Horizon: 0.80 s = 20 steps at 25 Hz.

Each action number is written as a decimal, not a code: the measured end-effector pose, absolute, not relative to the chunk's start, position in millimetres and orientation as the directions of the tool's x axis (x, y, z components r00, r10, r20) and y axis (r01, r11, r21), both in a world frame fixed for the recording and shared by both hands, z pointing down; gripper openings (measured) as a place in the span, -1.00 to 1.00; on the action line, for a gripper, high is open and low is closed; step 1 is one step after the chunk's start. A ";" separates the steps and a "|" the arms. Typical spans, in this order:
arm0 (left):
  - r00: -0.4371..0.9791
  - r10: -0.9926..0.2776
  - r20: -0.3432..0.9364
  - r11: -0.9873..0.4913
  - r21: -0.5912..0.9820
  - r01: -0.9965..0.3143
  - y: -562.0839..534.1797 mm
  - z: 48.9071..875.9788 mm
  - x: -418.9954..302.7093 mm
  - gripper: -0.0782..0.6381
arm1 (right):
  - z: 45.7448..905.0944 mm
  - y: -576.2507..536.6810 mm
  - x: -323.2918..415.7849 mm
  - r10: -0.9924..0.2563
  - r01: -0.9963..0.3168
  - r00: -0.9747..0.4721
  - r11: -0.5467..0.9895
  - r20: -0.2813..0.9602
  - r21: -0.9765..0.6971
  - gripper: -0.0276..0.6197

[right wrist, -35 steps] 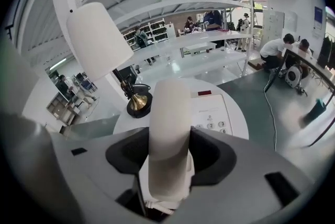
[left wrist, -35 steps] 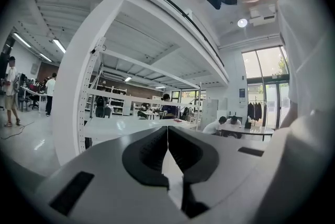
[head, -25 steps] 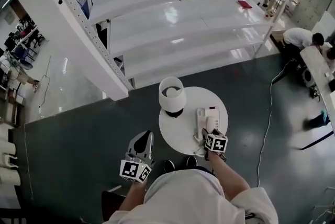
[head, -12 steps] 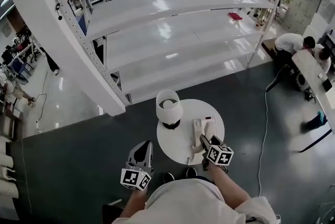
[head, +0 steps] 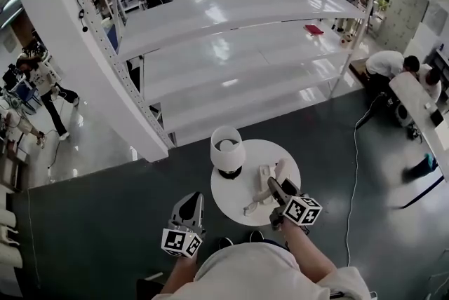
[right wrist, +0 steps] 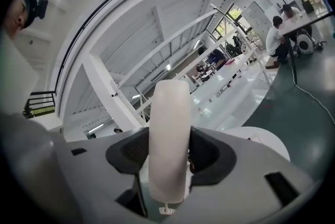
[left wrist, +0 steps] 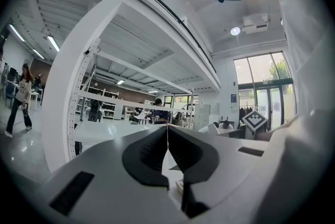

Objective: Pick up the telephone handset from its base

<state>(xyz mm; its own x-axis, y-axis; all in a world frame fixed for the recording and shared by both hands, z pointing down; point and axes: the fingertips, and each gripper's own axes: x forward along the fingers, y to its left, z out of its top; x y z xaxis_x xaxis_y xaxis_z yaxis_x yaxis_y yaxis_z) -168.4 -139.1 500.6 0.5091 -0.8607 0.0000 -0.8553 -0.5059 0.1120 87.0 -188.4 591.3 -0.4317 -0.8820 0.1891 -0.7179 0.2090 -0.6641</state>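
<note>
Our right gripper [head: 276, 186] has its jaws spread pretty wide but clamped on both sides of the white telephone handset [right wrist: 168, 134]. The handset sticks up between the pads and hangs in the air just above its base [head: 265, 176] on the little round white table [head: 231, 197], with the cord [head: 251, 206] trailing over the tabletop. Our left gripper [left wrist: 167, 136] is off to the table's left over the dark floor, jaws pressed together with nothing in them, and there's a white lamp [head: 227, 148] on the table's far side, just left of the base.
</note>
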 end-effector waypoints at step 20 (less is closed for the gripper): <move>0.507 -0.861 -0.021 -0.506 0.113 -0.855 -146.3 496.8 -173.4 -0.73 | 495.4 -189.8 104.4 -0.921 -0.722 -0.384 0.340 -0.061 -0.603 -0.20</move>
<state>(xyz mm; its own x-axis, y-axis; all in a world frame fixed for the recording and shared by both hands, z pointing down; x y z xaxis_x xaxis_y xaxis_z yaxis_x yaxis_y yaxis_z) -173.4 -146.3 496.8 0.5074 -0.8615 -0.0208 -0.8550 -0.5062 0.1130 104.4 -189.8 495.4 -0.3837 -0.9215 -0.0605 -0.7217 0.3401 -0.6028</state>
